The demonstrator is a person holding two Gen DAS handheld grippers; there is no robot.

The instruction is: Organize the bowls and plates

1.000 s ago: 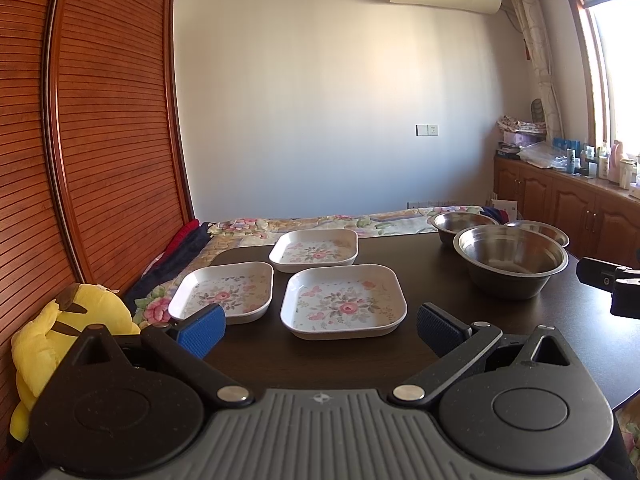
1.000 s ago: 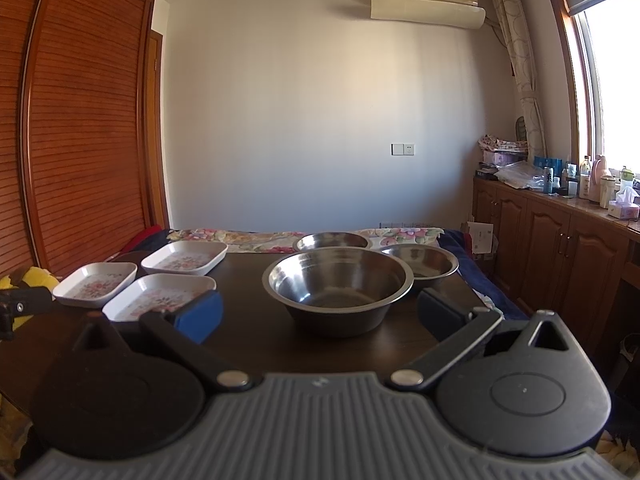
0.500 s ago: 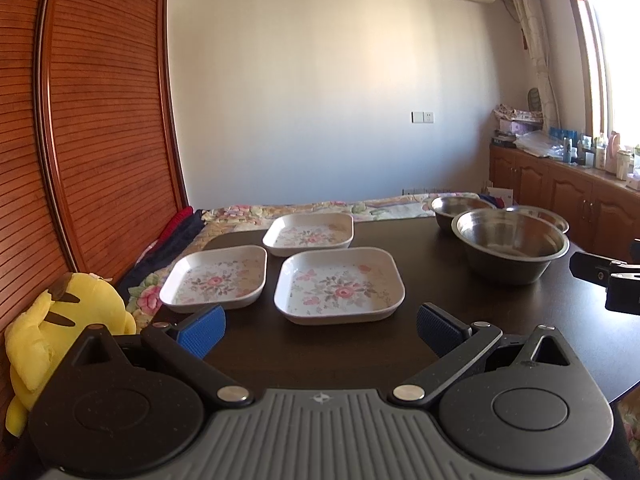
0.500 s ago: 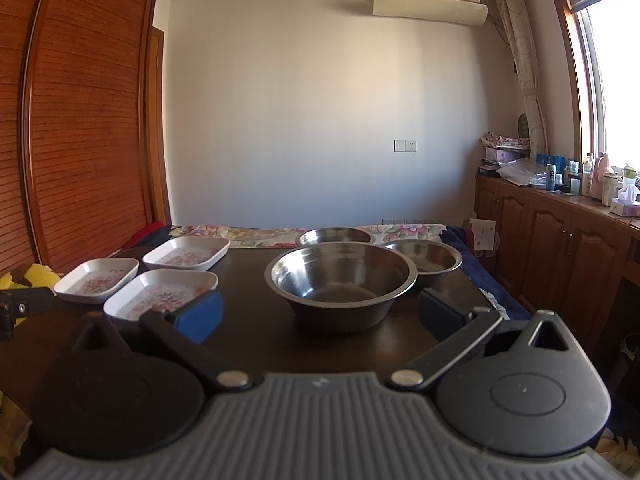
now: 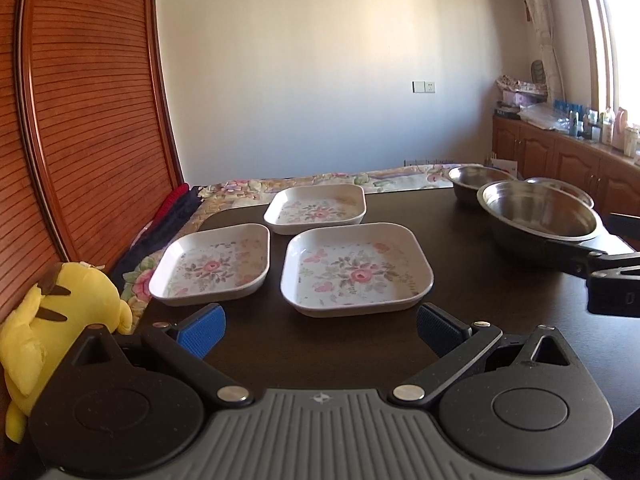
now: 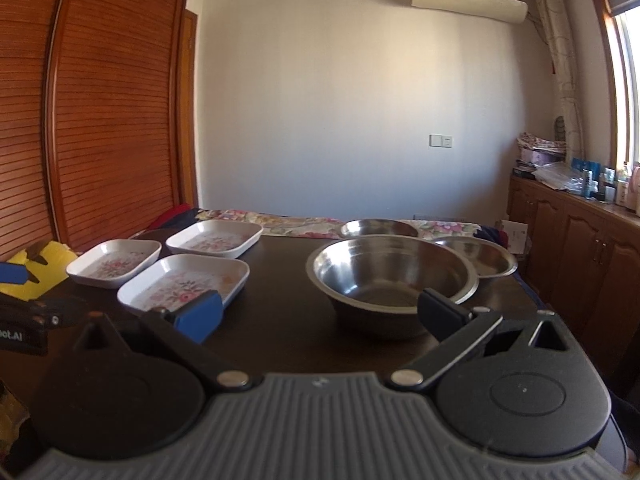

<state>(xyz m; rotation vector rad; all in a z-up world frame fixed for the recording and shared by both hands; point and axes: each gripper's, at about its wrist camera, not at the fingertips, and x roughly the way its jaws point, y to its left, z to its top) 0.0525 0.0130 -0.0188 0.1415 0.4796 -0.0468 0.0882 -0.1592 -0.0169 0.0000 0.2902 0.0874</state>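
Three floral square plates (image 5: 357, 269) sit at centre frame on the dark table (image 5: 500, 308), three steel bowls (image 6: 390, 276) at the right, all empty. The left gripper (image 5: 319, 326) and right gripper (image 6: 320, 314) both gape wide, holding nothing.

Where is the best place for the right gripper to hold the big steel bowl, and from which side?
Probably the near rim of the big steel bowl, approached from the front. The right gripper is open just before it, so one finger could slip inside the thin flared lip and one outside; the round wall is too wide to span.
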